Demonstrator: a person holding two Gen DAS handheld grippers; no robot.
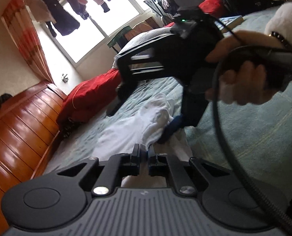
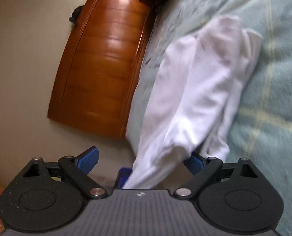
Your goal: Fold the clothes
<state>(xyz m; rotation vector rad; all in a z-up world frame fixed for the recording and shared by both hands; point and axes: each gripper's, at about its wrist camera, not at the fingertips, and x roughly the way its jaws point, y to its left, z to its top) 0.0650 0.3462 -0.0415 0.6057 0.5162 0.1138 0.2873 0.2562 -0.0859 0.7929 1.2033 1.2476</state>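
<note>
A: Left gripper is low over the bed, fingers drawn nearly together with a thin gap; whether any cloth is caught between them, I can't tell.

B: And the shirt?

A: White, crumpled, lying on the green cover, running away from the left gripper toward the red pillow. Its near edge sits right at those fingers.

B: Right side?

A: Right gripper has its blue-padded fingers spread wide. A fold of the shirt drapes down between them, over the middle of the tool, not pinched.

B: Room to move?

A: Plenty of bare cover to the right of the shirt. On the other side the shirt lies near the bed's edge, with the wooden headboard just past it.

B: Anything crowding?

A: From the left camera, the person's hand holds the right gripper above the shirt, a black cable looping across. Motion blur softens the cloth edges.
</note>
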